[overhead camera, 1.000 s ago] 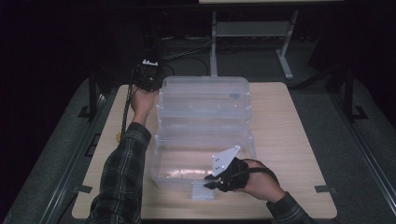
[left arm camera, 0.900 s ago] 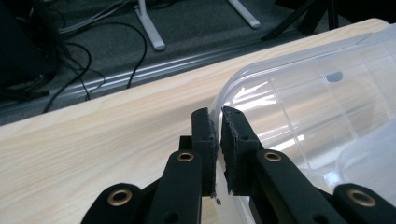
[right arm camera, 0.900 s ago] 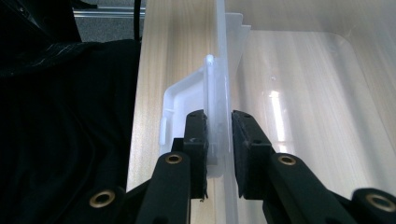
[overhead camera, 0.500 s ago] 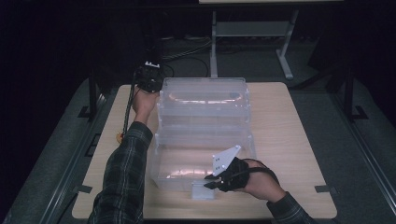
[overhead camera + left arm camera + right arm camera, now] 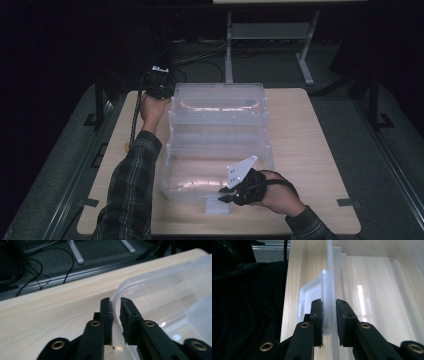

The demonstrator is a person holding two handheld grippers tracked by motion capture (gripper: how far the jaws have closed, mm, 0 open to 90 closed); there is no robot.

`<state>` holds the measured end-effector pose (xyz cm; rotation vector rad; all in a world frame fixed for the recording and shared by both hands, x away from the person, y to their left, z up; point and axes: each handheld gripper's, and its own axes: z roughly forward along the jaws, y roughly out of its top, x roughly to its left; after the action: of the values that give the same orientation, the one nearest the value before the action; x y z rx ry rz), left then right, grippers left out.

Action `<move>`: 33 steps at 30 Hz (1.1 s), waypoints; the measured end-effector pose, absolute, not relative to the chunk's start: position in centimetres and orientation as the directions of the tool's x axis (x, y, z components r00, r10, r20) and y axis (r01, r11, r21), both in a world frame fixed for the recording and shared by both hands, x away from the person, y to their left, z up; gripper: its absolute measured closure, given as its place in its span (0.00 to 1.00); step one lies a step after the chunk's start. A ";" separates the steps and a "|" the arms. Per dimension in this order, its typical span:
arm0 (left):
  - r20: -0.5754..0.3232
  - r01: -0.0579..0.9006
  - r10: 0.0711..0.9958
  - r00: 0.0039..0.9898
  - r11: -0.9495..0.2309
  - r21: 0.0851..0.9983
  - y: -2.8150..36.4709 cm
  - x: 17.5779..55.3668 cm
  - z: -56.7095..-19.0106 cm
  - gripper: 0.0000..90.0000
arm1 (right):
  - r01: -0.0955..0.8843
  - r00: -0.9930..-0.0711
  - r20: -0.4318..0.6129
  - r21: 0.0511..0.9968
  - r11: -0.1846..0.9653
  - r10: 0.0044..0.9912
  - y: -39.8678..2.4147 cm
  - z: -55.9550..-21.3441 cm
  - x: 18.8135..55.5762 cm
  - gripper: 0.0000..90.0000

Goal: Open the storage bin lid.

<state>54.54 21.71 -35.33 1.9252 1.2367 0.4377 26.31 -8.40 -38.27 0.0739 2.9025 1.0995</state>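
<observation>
A large clear plastic box [image 5: 217, 125] stands in the middle of the wooden table [image 5: 310, 150]. My left gripper [image 5: 169, 99] is at the box's far left corner. Its jaws [image 5: 115, 302] straddle the thin rim [image 5: 140, 280] and have just been opening, so a gap shows beside the right pad [image 5: 127, 312]. My right gripper [image 5: 223, 195] is at the box's near side. In the right gripper view it [image 5: 329, 303] is shut on the near wall [image 5: 329, 277], beside a white latch tab [image 5: 308, 296].
The table's far edge runs just past the left gripper, with cables [image 5: 37, 270] on the dark floor beyond. A metal stand [image 5: 270, 35] rises behind the table. Bare tabletop [image 5: 320, 190] lies to the right of the box. A plaid-sleeved forearm [image 5: 132, 185] lies along the box's left side.
</observation>
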 end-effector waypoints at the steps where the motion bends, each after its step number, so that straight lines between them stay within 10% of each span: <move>1: -0.123 0.598 0.875 0.469 -0.212 0.773 21.8 54.5 -35.1 0.85 | 0.031 -0.998 -0.017 0.663 0.748 0.057 -8.4 -38.3 26.3 0.85; 33: -0.027 0.622 0.883 0.468 -0.308 0.719 25.5 49.2 -30.8 0.36 | 0.044 -0.998 -0.001 0.663 0.747 0.060 -8.4 -38.3 26.4 0.84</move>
<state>49.24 25.55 -30.77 2.0442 1.2456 0.4966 26.43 -8.41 -38.29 0.0866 2.9156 1.1062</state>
